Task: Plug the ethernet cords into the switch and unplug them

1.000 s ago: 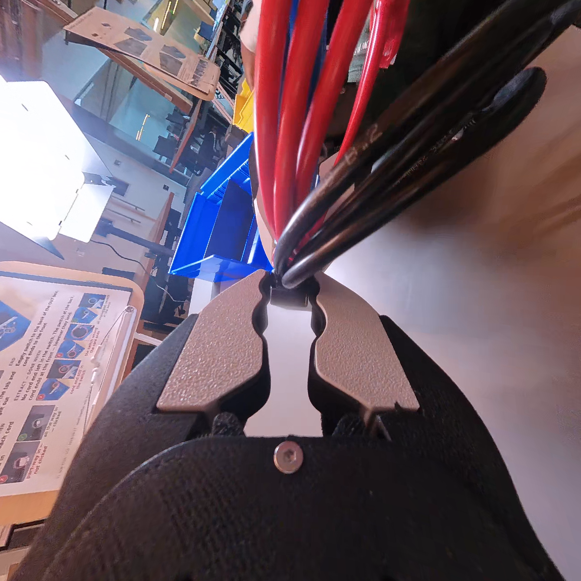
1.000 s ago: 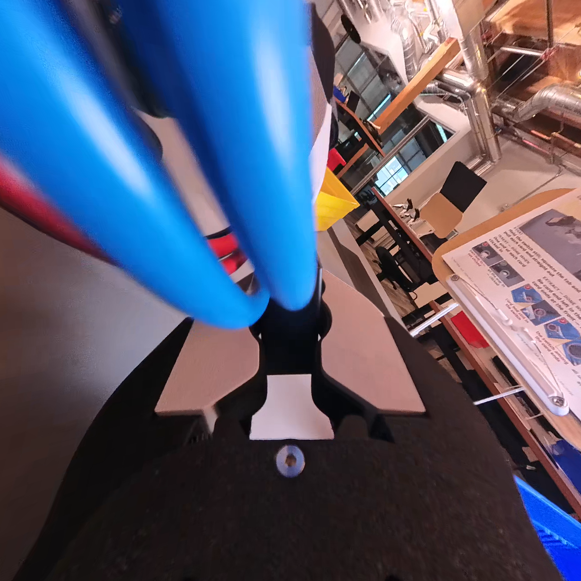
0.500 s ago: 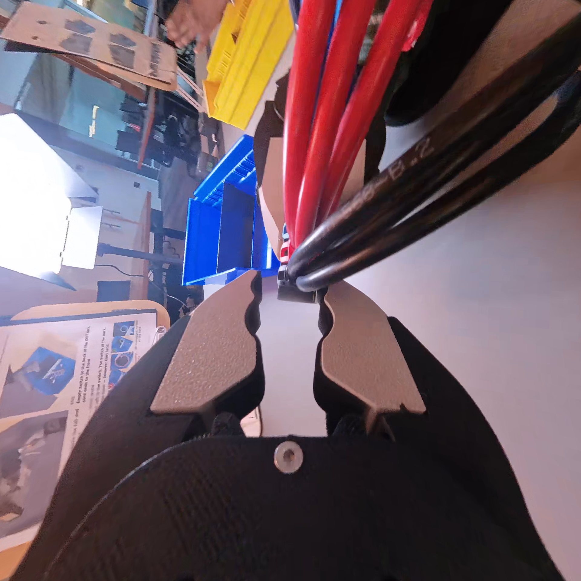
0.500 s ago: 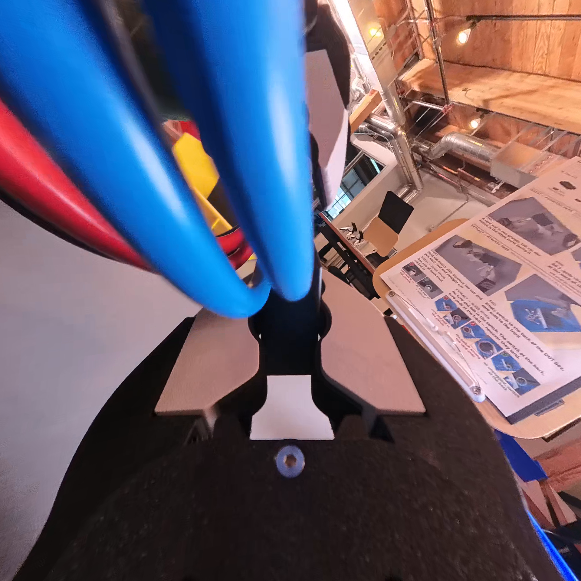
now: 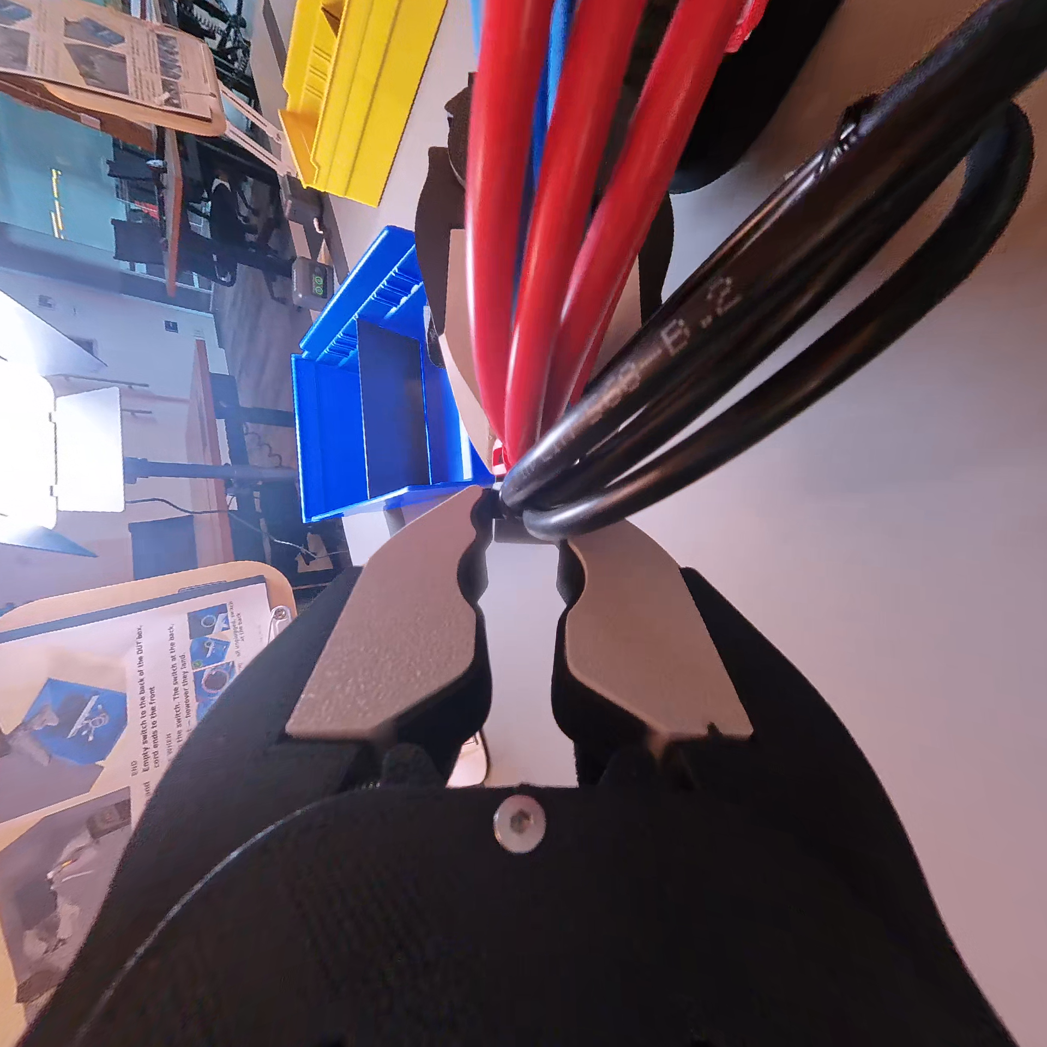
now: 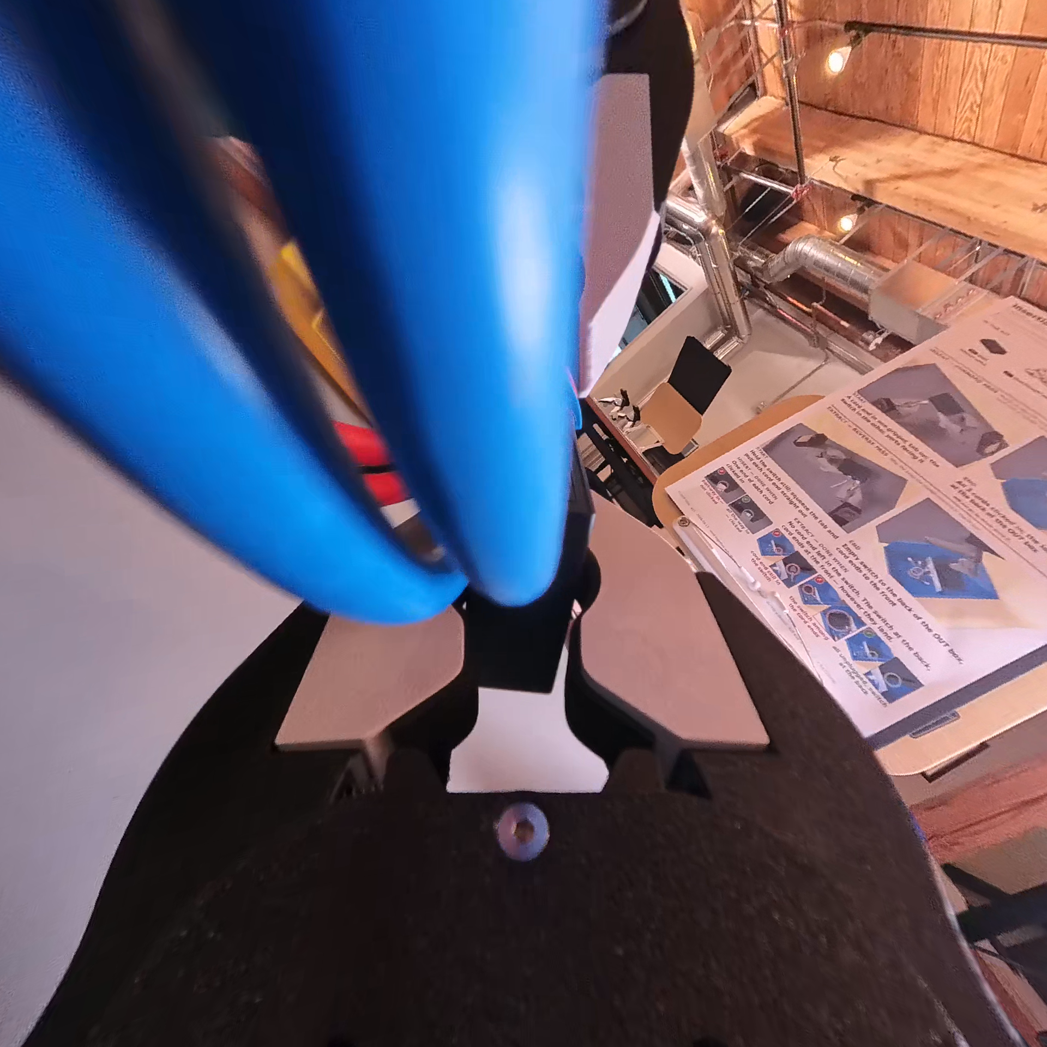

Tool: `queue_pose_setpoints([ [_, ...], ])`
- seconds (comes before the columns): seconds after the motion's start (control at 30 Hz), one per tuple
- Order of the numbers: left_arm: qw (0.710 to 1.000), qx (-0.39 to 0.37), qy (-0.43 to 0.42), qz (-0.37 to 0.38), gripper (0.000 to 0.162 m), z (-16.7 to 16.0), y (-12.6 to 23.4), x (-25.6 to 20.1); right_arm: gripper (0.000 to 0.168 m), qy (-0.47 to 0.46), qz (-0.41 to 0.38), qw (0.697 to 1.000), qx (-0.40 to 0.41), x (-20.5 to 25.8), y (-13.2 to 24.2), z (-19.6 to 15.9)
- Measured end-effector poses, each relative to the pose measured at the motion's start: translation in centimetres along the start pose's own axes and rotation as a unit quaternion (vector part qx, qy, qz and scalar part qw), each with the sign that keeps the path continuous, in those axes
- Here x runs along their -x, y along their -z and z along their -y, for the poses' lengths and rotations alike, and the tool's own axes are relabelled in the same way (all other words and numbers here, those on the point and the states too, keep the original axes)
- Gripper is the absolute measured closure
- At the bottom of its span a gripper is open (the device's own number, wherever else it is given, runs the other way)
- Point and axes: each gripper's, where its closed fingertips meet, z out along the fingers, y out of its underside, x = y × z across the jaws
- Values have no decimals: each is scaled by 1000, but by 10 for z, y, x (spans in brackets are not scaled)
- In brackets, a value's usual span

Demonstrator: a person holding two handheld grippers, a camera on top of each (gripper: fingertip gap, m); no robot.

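In the left wrist view the left gripper (image 5: 524, 530) has its jaws spread, with pale surface (image 5: 850, 566) showing in the gap between them. Just beyond the tips sits a small dark connector end; whether either jaw tip touches it I cannot tell. From that spot a bundle of black ethernet cords (image 5: 736, 340) runs up and to the right, its long axis slanting away from the jaws, one cord looping back in a bend at far right. Beside it, three red ethernet cords (image 5: 566, 226) rise almost straight up from the same point, with a blue cord partly hidden behind them. To the left of the cords stands a blue bin (image 5: 368, 430), farther off a yellow bin (image 5: 351, 90), and at near left an instruction sheet (image 5: 113, 708) on a clipboard.

In the right wrist view the right gripper (image 6: 521, 617) has its jaws closed on a black switch (image 6: 515, 651), which sits between the two fingers and reaches past their tips. Blue ethernet cords (image 6: 340, 283), blurred and very close to the lens, come out of its far end and sweep up and to the left. Red cords (image 6: 368, 459) show through the gap between them. A second instruction sheet (image 6: 878, 538) lies to the right.
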Motion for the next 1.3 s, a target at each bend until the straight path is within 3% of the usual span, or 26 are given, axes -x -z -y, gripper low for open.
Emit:
queue_pose_setpoints([
  [0.63,998,-40,38,0,139,-3,0,-6,138,3,25,999,23,0,1,4],
  [0.87,994,-66,75,34,151,-7,25,22,138,4,16,1000,26,-5,4,0],
  [1.0,997,-34,61,15,145,-18,12,9,138,7,15,1000,23,-4,2,0],
  [1.3,997,-63,48,6,146,-6,-6,-5,137,-5,32,999,7,4,2,3],
])
